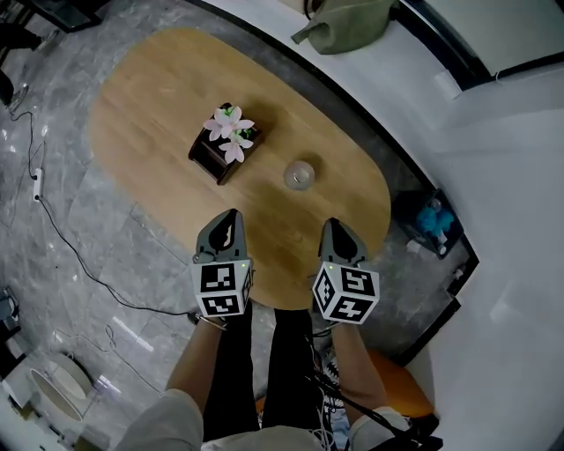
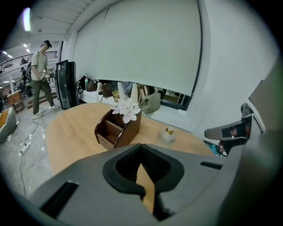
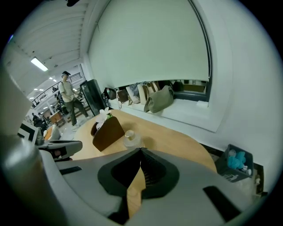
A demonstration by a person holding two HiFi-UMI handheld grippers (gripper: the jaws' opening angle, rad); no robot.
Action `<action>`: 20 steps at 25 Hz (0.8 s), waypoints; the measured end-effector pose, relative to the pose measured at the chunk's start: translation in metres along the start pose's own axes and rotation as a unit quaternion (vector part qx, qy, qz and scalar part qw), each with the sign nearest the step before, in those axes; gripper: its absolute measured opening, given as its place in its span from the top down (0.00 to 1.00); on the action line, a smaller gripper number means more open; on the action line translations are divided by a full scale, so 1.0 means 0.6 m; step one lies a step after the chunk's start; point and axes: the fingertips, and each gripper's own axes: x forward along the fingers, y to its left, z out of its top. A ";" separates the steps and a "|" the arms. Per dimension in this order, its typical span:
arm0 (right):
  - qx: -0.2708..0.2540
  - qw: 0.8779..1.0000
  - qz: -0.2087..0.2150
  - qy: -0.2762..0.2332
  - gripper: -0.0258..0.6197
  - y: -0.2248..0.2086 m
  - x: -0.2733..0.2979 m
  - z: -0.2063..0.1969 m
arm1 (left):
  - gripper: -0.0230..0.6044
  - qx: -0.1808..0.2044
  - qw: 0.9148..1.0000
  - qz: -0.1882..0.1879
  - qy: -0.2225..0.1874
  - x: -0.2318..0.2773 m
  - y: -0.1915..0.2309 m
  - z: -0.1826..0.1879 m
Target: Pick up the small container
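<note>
The small container [image 1: 300, 174], a round clear glass jar with a gold-toned lid, stands on the oval wooden table [image 1: 150, 106], right of a dark wooden organizer box [image 1: 222, 151] topped with white-pink flowers. Both grippers hover over the table's near edge, short of the jar. My left gripper [image 1: 232, 217] is shut and empty, and so is my right gripper [image 1: 334, 225]. In the left gripper view the container [image 2: 169, 132] lies ahead to the right of the box [image 2: 117, 129]. From the right gripper view the container [image 3: 130, 137] sits just beyond the closed jaws [image 3: 140, 151].
A green bag [image 1: 348, 22] rests on the white window ledge behind the table. Cables [image 1: 53, 229] trail over the grey floor on the left. A dark bin with something blue [image 1: 434, 218] stands right of the table. A person [image 2: 40, 77] stands far off.
</note>
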 end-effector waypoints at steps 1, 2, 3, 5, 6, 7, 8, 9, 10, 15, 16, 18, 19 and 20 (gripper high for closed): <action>-0.003 1.000 0.002 0.004 0.92 0.000 0.012 -0.011 | 0.96 -0.003 1.000 0.004 0.002 0.008 0.007 -0.012; -0.007 1.000 0.005 0.006 0.92 0.001 0.022 -0.019 | 0.96 -0.007 1.000 0.006 0.004 0.014 0.013 -0.022; -0.012 1.000 0.009 0.007 0.92 0.001 0.031 -0.024 | 0.96 -0.010 1.000 0.008 0.006 0.019 0.017 -0.030; -0.020 1.000 0.019 0.001 0.92 0.004 0.045 -0.028 | 0.96 -0.012 1.000 0.007 0.009 0.026 0.020 -0.041; -0.022 0.999 0.025 -0.004 0.92 0.006 0.050 -0.027 | 0.96 -0.010 1.000 0.005 0.010 0.028 0.020 -0.045; -0.023 0.999 0.031 -0.008 0.92 0.008 0.056 -0.027 | 0.96 -0.009 1.000 0.003 0.010 0.030 0.020 -0.048; -0.025 0.999 0.035 -0.010 0.92 0.010 0.062 -0.028 | 0.96 -0.008 1.000 0.002 0.011 0.031 0.020 -0.050; -0.026 0.999 0.040 -0.011 0.92 0.012 0.068 -0.029 | 0.96 -0.007 1.000 0.002 0.011 0.033 0.021 -0.053; -0.026 0.999 0.045 -0.011 0.92 0.013 0.074 -0.030 | 0.96 -0.007 1.000 0.002 0.011 0.034 0.022 -0.056; -0.025 0.998 0.056 -0.013 0.92 0.017 0.095 -0.038 | 0.96 -0.011 1.000 0.004 0.012 0.045 0.030 -0.073; -0.027 0.998 0.057 -0.013 0.92 0.018 0.099 -0.040 | 0.96 -0.012 1.000 0.004 0.012 0.046 0.032 -0.076; -0.030 0.998 0.061 -0.010 0.85 0.021 0.107 -0.046 | 0.96 -0.014 1.000 0.004 0.011 0.049 0.036 -0.081; -0.032 0.997 0.063 -0.008 0.83 0.022 0.110 -0.050 | 0.96 -0.015 1.000 0.005 0.011 0.050 0.038 -0.084; -0.033 0.997 0.065 -0.006 0.83 0.023 0.114 -0.053 | 0.96 -0.015 1.000 0.006 0.011 0.050 0.040 -0.087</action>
